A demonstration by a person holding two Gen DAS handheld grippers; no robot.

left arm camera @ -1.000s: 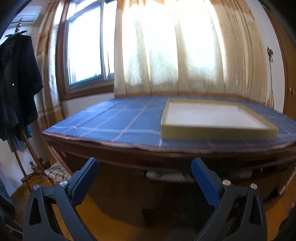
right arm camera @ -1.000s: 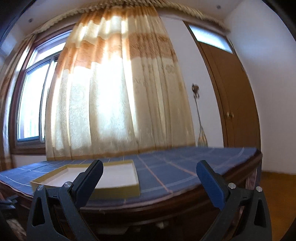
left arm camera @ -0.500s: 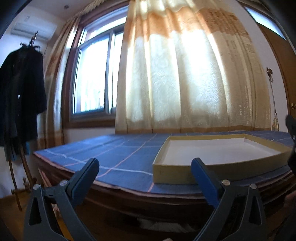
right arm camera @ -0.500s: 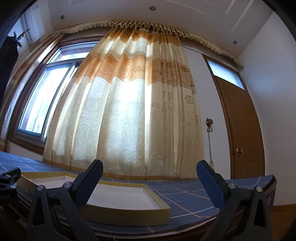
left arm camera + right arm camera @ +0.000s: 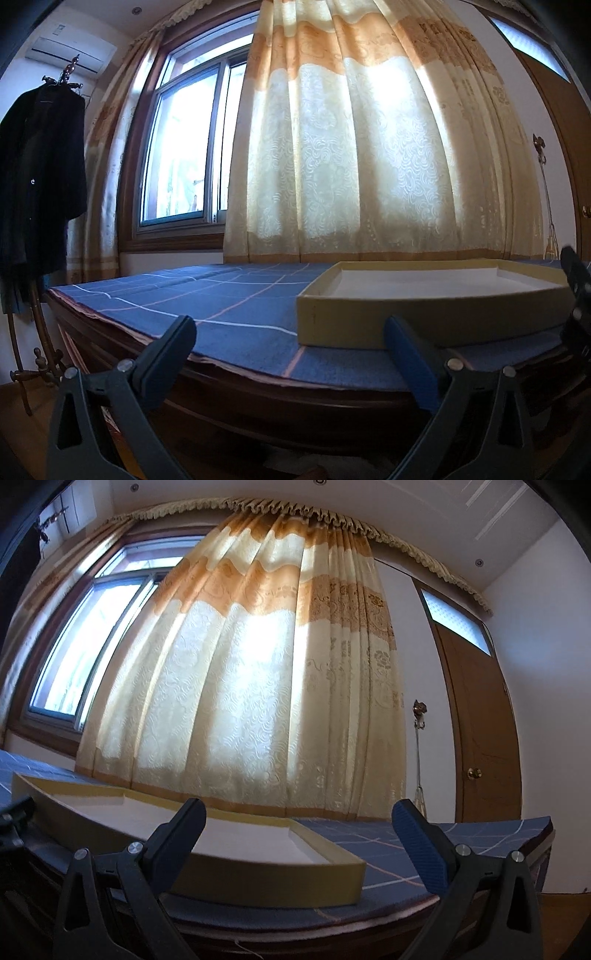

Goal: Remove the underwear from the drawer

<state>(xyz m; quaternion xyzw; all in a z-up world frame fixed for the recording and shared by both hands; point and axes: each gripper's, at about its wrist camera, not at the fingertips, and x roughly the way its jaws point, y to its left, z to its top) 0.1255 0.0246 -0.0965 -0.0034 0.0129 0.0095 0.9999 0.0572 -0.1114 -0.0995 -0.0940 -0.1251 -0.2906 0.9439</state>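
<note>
Nearest the cameras, both tools are spread wide and hold nothing: the left gripper (image 5: 291, 343) and the right gripper (image 5: 299, 825) each show two parted fingers with only air between them. Over the last second both have risen. A second ago the left view looked at the table's dark front edge and the shadowed space under it, with floor in sight; now that view sits level with the top, and the floor and most of the underside have dropped out of frame. The right view has tilted further up, so the ceiling now shows. Just beyond the fingers lies the table (image 5: 221, 321) under its blue checked cloth, and on it a shallow yellow-sided tray (image 5: 424, 317), white inside and empty as far as can be seen. Behind stand the curtain (image 5: 351, 166) and window (image 5: 184, 147), a dark coat (image 5: 40, 166) hanging at the left, and a brown door (image 5: 480, 720) at the right. No drawer and no underwear is visible in either view, so I judge the task has barely begun; the rise seems to carry the grippers away from the table's lower front, where a drawer might be.
</note>
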